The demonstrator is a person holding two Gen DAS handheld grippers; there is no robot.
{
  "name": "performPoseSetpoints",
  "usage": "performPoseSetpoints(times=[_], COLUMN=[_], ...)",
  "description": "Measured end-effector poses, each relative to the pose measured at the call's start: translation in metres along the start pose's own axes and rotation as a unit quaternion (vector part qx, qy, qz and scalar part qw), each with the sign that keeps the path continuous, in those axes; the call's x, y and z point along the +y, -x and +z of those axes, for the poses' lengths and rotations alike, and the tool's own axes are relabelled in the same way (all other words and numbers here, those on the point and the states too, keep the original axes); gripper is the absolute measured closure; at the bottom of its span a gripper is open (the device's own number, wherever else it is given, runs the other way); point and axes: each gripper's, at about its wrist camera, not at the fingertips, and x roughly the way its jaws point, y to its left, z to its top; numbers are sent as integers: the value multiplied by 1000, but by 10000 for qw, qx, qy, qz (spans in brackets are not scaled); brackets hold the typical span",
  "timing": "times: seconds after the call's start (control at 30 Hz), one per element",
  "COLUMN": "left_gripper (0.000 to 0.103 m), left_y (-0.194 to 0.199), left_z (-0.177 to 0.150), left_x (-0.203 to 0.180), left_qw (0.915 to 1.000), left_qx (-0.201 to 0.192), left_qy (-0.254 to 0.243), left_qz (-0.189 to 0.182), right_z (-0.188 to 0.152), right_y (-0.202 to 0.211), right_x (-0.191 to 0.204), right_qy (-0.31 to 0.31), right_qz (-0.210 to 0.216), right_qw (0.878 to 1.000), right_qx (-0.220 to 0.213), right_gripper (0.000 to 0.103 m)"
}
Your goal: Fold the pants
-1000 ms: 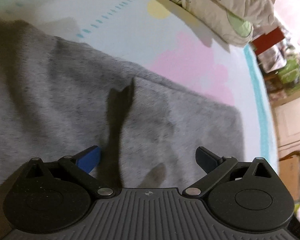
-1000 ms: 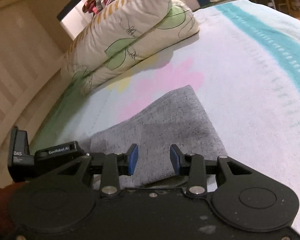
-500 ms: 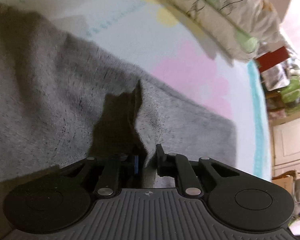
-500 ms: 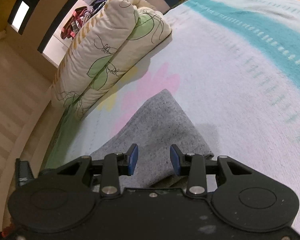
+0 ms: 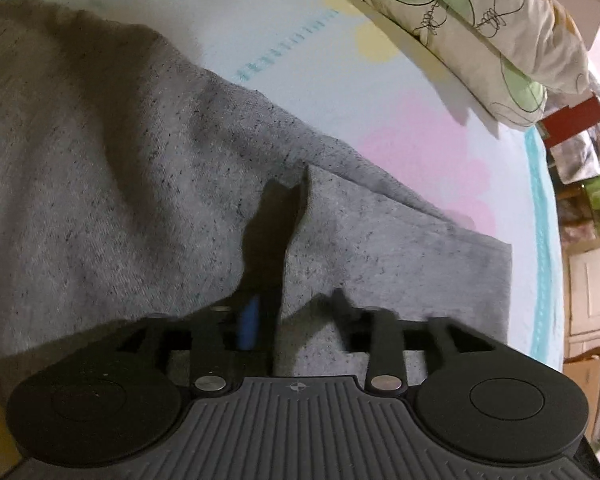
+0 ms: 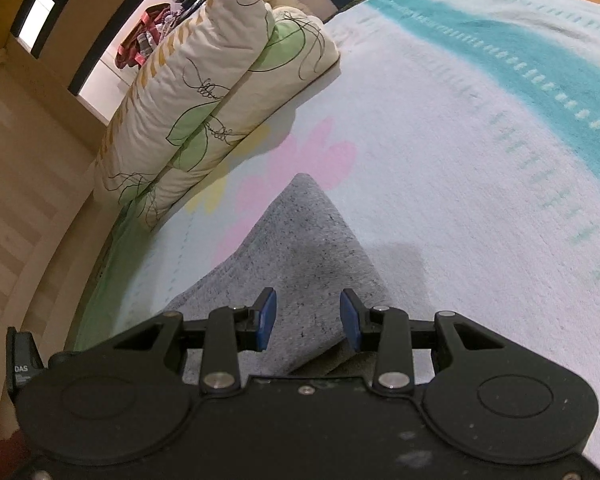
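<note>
Grey heathered pants (image 5: 120, 200) lie spread on the bed, one folded layer with a raised edge (image 5: 308, 184) running toward my left gripper (image 5: 294, 316). That gripper's jaws stand partly open and blurred, the fabric edge between them, not pinched. In the right wrist view a folded end of the pants (image 6: 300, 240) lies under my right gripper (image 6: 308, 320). Its jaws are partly open, with a lifted fold of the fabric lying between the blue pads (image 6: 268, 316), not clamped.
The bed sheet (image 6: 460, 160) is pale with a teal stripe and pink and yellow flowers. A folded floral duvet (image 6: 220, 92) lies at the head of the bed, also in the left wrist view (image 5: 480, 20). A wooden wall panel (image 6: 24, 208) stands left. Clutter and boxes (image 5: 580, 140) sit beyond the bed's edge.
My left gripper was wide open, closed on the fold half a second ago, and its jaws have now spread apart again. The right gripper lifted and tilted, its jaw gap unchanged.
</note>
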Motion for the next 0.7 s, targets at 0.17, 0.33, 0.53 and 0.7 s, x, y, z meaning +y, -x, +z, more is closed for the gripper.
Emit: performPoseSetpoints(times=[0.17, 0.33, 0.53, 0.7], left_gripper=[39, 31, 30, 29], left_y=[24, 8, 2, 2], left_z=[-18, -31, -33, -33], left_x=[-15, -19, -1, 2], left_qw=[9978, 9969, 9976, 9977], left_qx=[-513, -315, -393, -408], left_qy=[-388, -682, -488, -383], left_qz=[-165, -230, -301, -379], right_z=[1, 0, 7, 24], right_y=[-4, -7, -18, -44], right_x=[3, 6, 16, 30], right_qy=[41, 159, 565, 1158], right_qz=[-33, -20, -138, -499], right_qw=[10000, 9998, 9978, 9904], right_qx=[24, 67, 317, 572], right_gripper=[64, 67, 88, 89])
